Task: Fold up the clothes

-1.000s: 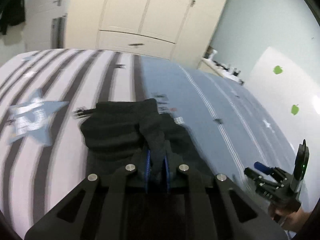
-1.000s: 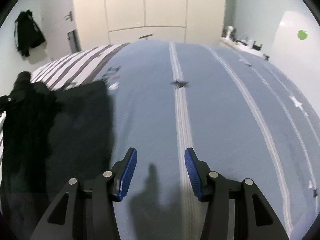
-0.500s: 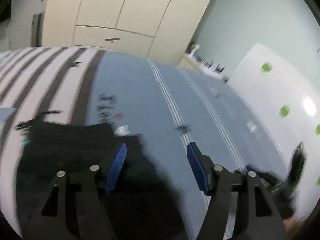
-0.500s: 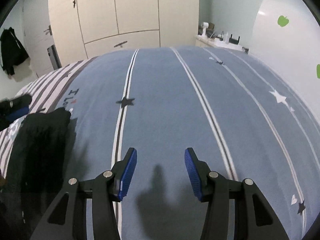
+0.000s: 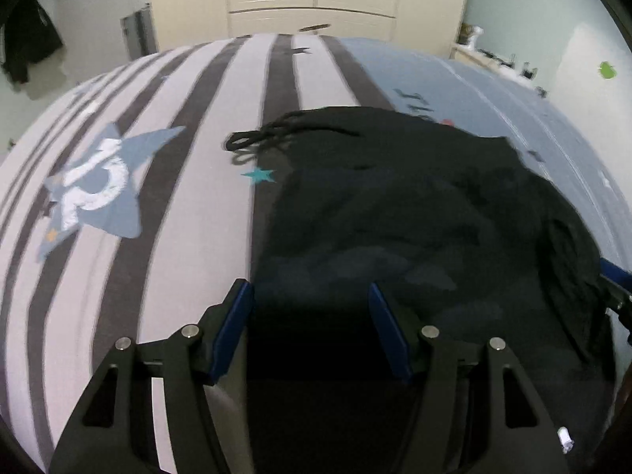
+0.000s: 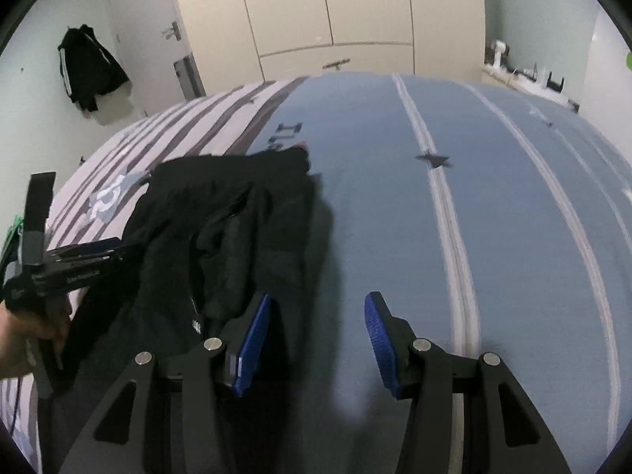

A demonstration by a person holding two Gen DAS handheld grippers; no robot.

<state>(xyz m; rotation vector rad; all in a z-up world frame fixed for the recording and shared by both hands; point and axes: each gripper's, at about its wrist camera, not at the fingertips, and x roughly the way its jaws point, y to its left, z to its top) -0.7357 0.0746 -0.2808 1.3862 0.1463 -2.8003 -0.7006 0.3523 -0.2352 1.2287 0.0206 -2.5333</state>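
One black garment (image 5: 414, 213) lies crumpled on the bed (image 6: 395, 217), soft and matte, with folds across it and a thin drawstring (image 5: 268, 138) curling off its far edge. It straddles the line where the cover's grey-and-white stripes meet plain blue. Two grippers hover at its near side: the left gripper (image 5: 312, 328) with blue-padded fingers spread wide over the dark cloth, holding nothing; the right gripper (image 6: 318, 335) equally wide and empty, at the garment's right edge. One pale wardrobe (image 6: 328, 12) stands beyond.
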